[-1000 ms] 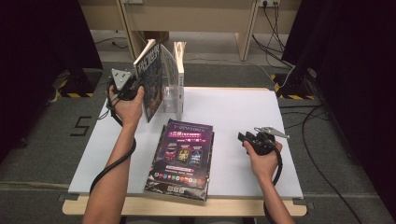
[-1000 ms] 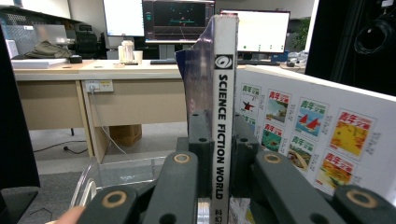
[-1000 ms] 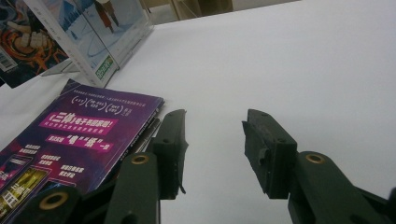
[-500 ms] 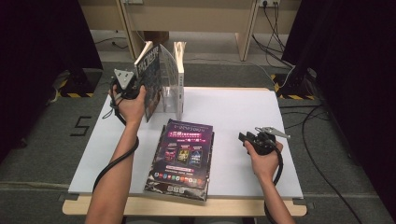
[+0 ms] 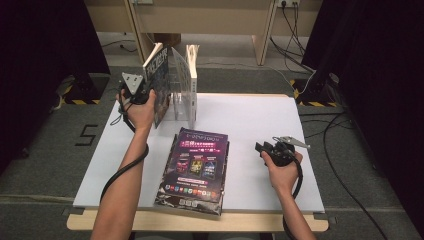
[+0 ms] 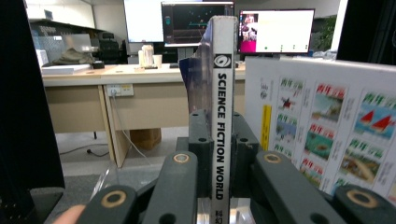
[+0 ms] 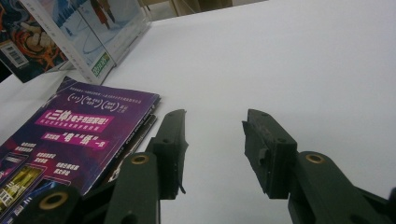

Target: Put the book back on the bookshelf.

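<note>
My left gripper is at the table's rear left, shut on the spine of a magazine that it holds on edge, leaning left. In the left gripper view the white spine reads "SCIENCE FICTION WORLD" and sits clamped between the jaws of that gripper. A white magazine stands upright just to the right, its back cover printed with small pictures. A stack of purple magazines lies flat mid-table. My right gripper rests open at the right, nothing between its jaws.
A clear stand holds the upright magazines on the white table. The purple stack lies left of the right jaws. Beyond the table are a wooden desk, floor cables and monitors.
My left hand has shifted slightly back and up with the held magazine, closer to the stand. The right gripper has not moved.
</note>
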